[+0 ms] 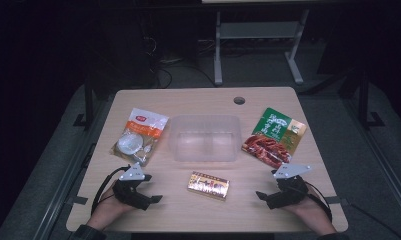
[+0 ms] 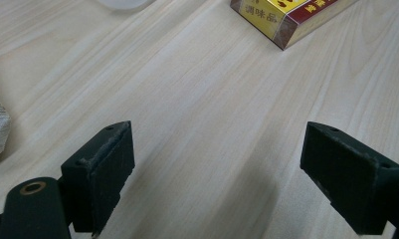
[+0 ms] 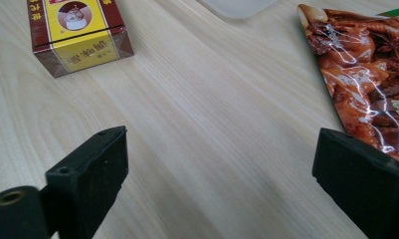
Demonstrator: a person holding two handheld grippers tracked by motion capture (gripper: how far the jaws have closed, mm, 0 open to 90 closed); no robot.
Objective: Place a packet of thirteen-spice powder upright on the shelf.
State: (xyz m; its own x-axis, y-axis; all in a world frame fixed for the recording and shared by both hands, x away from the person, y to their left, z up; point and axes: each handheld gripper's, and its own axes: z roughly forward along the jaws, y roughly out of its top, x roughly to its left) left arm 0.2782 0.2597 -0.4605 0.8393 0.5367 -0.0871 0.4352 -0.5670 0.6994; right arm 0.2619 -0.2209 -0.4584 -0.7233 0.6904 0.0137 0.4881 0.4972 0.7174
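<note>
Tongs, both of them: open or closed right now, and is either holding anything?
Left tongs: open, holding nothing, bare table between the jaws.
Right tongs: open, holding nothing, resting low beside the red-and-green packet.

Dim and grainy from above, dark beyond the table (image 1: 268,100) edges; brighter, sharper up close, glare on the red-and-green packet (image 3: 366,74).

High view looks down toward 12 o'clock over the table (image 1: 268,97); both gripper views skim close, sharing the yellow box (image 1: 208,184).
</note>
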